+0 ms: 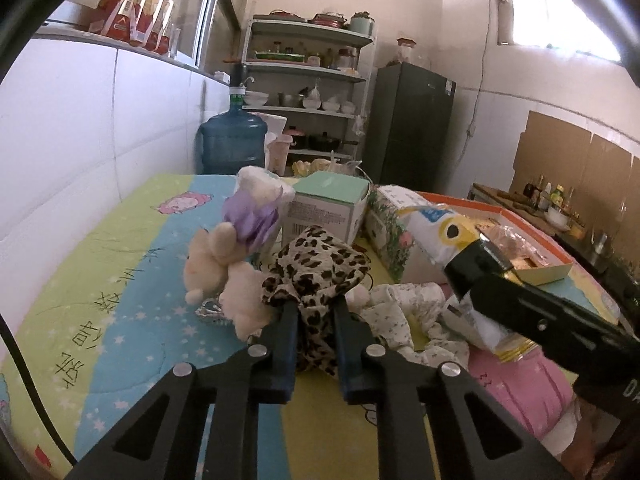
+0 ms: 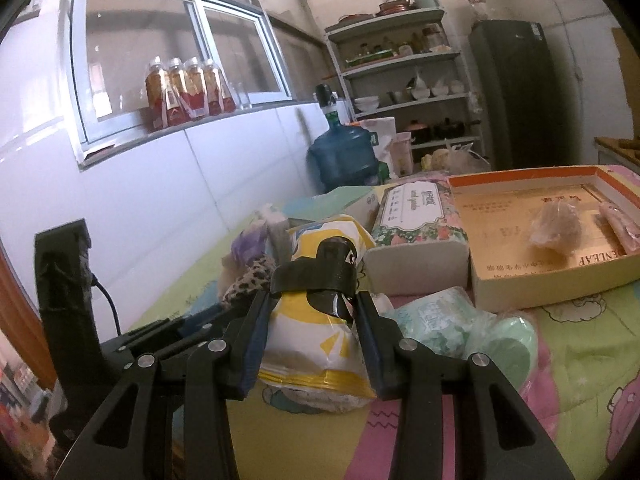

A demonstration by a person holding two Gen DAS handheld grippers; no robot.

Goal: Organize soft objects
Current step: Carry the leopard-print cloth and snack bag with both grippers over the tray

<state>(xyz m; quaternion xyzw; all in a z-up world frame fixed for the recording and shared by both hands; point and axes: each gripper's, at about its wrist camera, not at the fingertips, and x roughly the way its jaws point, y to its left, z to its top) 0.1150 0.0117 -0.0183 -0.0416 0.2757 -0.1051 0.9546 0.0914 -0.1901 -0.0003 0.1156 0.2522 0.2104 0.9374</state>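
Now the left tongs (image 1: 314, 312) are clamped on the leopard-print cloth (image 1: 316, 264), which bunches upward above the quilted bed cover (image 1: 120, 280), beside a plush toy (image 1: 224, 268). The right tongs (image 2: 314, 308) grip a yellow-and-white packet (image 2: 316, 344), its long axis pointing away along the fingers.

Four drink bottles (image 2: 188, 92) on the sill — one water jug (image 2: 344, 156), one fridge (image 2: 516, 92), two tissue packs (image 2: 420, 216).

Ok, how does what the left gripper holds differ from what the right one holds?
The leopard-print cloth is loose, crumpled fabric, pinched thin; the yellow-and-white packet is a puffy printed bag, gripped wide. The cloth is spotted brown; the packet is glossy. Both are soft and clamped between jaws above the quilt.
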